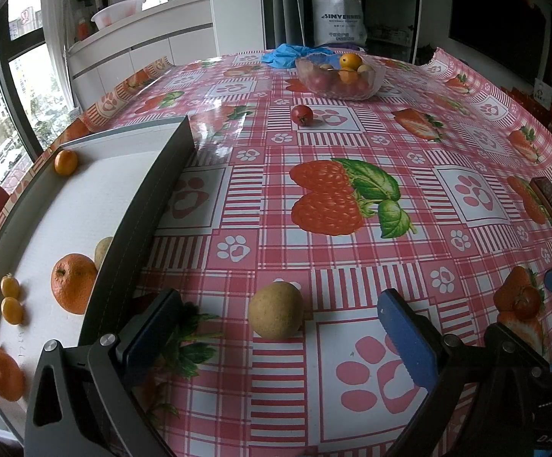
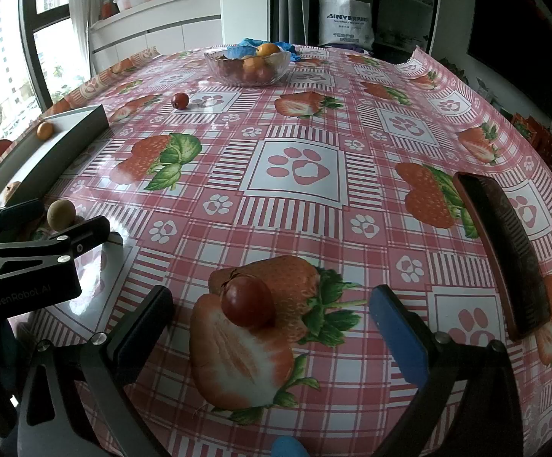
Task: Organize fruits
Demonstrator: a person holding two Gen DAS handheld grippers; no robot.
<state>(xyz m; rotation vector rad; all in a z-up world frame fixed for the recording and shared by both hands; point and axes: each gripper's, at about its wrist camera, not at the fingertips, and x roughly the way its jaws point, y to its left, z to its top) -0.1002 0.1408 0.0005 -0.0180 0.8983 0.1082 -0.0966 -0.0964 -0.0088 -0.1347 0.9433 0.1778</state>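
Note:
A tan round fruit (image 1: 276, 310) lies on the strawberry-print tablecloth between the fingers of my left gripper (image 1: 279, 301), which is open and not touching it. A small dark-red fruit (image 2: 247, 301) rests on the cloth between the fingers of my right gripper (image 2: 272, 295), also open. Just left of the left gripper is a grey tray (image 1: 150, 190) with a white floor. It holds an orange (image 1: 73, 283), a second orange (image 1: 3, 375) and several kumquats. At the far side, a glass bowl (image 1: 339, 76) holds mixed fruit.
Another red fruit (image 1: 301, 115) sits alone on the cloth in front of the bowl. A dark brown tray (image 2: 504, 251) lies to the right of the right gripper. Blue cloth (image 1: 291, 53) lies behind the bowl. The table drops away at the left and far edges.

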